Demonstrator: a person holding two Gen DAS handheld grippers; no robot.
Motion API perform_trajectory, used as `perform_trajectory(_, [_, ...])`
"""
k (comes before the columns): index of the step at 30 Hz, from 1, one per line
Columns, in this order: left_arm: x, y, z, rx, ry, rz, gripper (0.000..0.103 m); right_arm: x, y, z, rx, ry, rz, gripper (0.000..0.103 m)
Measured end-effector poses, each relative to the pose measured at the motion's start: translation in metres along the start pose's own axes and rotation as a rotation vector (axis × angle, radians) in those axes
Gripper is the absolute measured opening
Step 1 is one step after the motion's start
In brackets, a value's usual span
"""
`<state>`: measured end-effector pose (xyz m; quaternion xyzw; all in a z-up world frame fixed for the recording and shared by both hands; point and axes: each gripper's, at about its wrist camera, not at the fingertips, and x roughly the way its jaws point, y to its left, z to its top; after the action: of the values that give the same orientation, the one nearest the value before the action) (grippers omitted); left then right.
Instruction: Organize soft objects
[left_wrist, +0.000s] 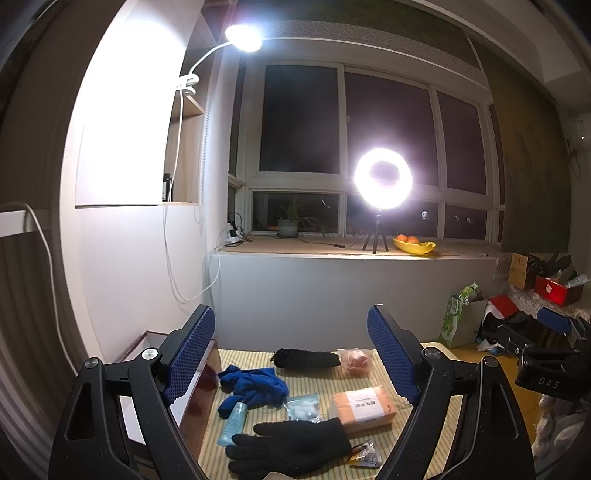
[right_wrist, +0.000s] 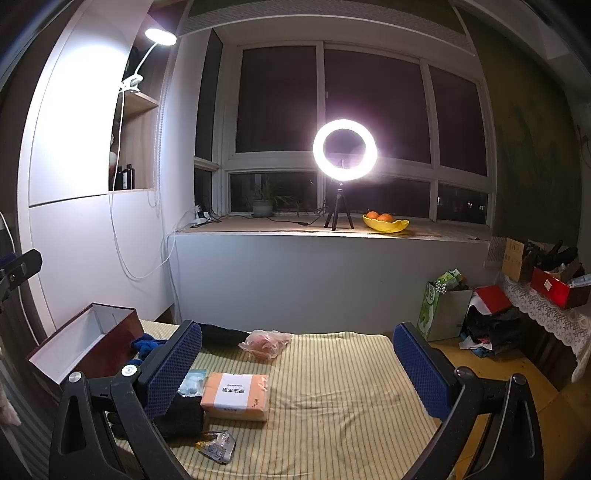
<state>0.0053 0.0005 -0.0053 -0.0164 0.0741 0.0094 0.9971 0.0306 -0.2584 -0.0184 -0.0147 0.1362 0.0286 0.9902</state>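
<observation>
Matt knitted black glove, fuzzy blue fleece gloves, ribbed striped cloth, glossy dark-red box.

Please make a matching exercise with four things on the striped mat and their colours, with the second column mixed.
Things:
1. glove nearest the left tongs' camera
2. fleece gloves
3. wrapped towel pack
4. cotton balls bag

Colours:
A. orange with a white label
B. clear with white contents
C. black
D. blue

Pairs: 1-C, 2-D, 3-A, 4-B
</observation>
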Motion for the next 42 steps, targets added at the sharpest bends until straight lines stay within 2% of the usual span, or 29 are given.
perform_trajectory(42, [0.0020, -0.0069, -0.0030, -0.001, 0.007, -0.006, 0.085, 0.0018, 0.0039, -0.0043, -0.001, 0.010, 0.006, 0.102])
